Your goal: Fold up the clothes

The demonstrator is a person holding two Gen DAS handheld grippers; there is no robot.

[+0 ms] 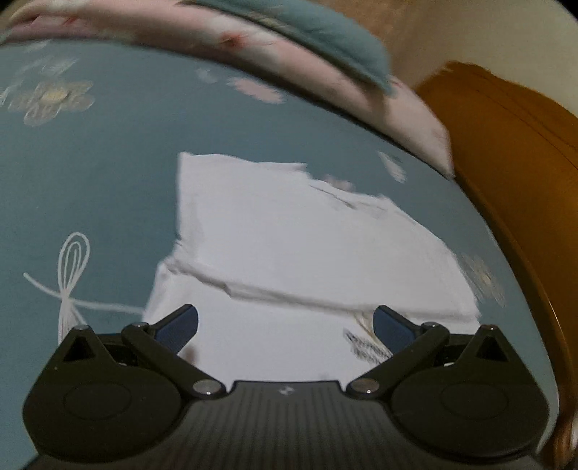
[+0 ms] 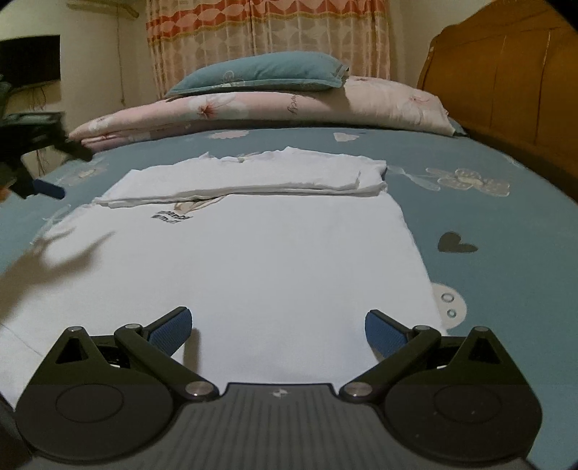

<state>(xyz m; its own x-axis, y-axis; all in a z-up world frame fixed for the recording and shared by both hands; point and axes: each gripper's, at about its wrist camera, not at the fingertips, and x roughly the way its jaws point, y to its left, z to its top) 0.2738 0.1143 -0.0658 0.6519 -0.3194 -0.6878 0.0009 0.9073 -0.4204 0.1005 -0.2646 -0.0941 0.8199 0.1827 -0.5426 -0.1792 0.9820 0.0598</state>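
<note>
A white T-shirt (image 2: 253,260) lies flat on the blue bedsheet (image 2: 505,235), its far part folded back into a thick band (image 2: 253,177) across the top. A small dark print (image 2: 171,218) shows just below that fold. My right gripper (image 2: 278,325) hovers open over the shirt's near edge, nothing between its blue pads. In the blurred left wrist view the same shirt (image 1: 307,246) fills the middle, and my left gripper (image 1: 285,321) stands open above it. From the right wrist view the left gripper (image 2: 39,170) is seen at the far left, raised off the bed.
A folded pink floral quilt (image 2: 289,108) with a teal pillow (image 2: 260,72) on it lies across the far side of the bed. A wooden headboard (image 2: 505,79) rises at the right. Curtains (image 2: 267,25) hang behind. The sheet bears flower and heart prints.
</note>
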